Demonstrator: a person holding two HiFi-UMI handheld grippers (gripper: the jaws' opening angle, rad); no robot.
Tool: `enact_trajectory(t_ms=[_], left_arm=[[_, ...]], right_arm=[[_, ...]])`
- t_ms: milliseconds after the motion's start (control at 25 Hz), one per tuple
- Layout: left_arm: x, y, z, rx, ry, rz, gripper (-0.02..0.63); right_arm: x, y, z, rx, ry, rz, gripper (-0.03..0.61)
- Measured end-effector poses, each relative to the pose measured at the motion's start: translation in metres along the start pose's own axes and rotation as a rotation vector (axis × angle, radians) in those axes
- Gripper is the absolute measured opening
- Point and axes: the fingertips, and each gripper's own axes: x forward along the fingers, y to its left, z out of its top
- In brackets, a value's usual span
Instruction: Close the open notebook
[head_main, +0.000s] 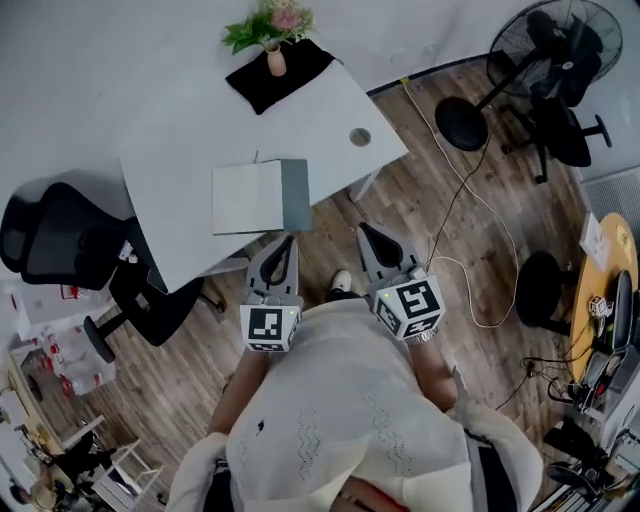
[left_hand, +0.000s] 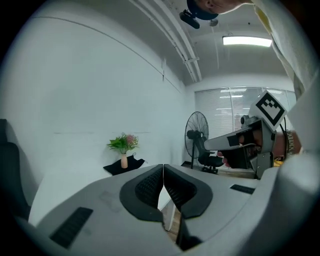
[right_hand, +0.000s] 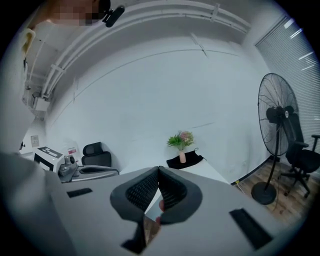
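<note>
Near the front edge of the white rectangular table (head_main: 180, 150), the white-paged notebook with a grey strip (head_main: 250, 197) is lying flat. You are holding the left gripper (head_main: 285, 245) at its 5 o'clock and the right gripper (head_main: 368, 235) at its 4 o'clock, both with jaws pressing together and gripping nothing.

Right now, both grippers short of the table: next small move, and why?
Probably advance the right gripper toward the notebook: it lies open on the table, grey leaf at right, and this and the left gripper are shut, empty, short of it.
</note>
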Motion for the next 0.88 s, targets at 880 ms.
enact_trajectory(t_ms=[880], left_arm=[[0.022, 0.021, -0.074, 0.057, 0.147, 0.095, 0.014]], right_arm=[[0.038, 0.014, -0.021, -0.039, 0.127, 0.167, 0.002]])
